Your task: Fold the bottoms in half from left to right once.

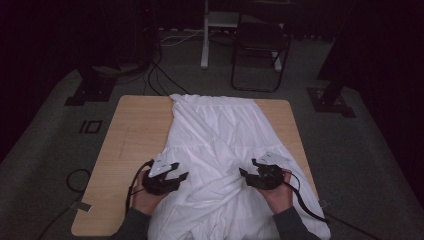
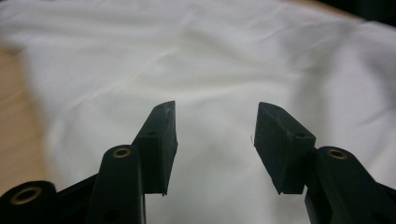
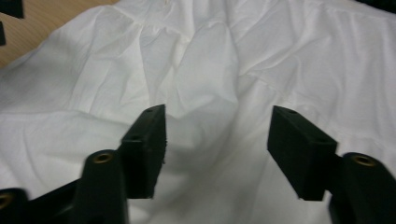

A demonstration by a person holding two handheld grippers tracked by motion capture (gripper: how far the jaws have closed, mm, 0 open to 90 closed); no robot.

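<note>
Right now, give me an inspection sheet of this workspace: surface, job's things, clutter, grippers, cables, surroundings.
Surface: wooden table, bare wood at its left and far right edges.
Job's things: white garment spread down the middle of the table, wrinkled, its near end hanging over the front edge.
Clutter: nothing seen on the table besides the garment.
Grippers: left gripper open above the cloth, nothing between its jaws; right gripper open above the cloth, also holding nothing.
Cables: one trails from each gripper; more cables lie on the floor beyond the table.
Surroundings: dark room, grey floor, folding chair behind the table, black stand bases at both sides.
</note>
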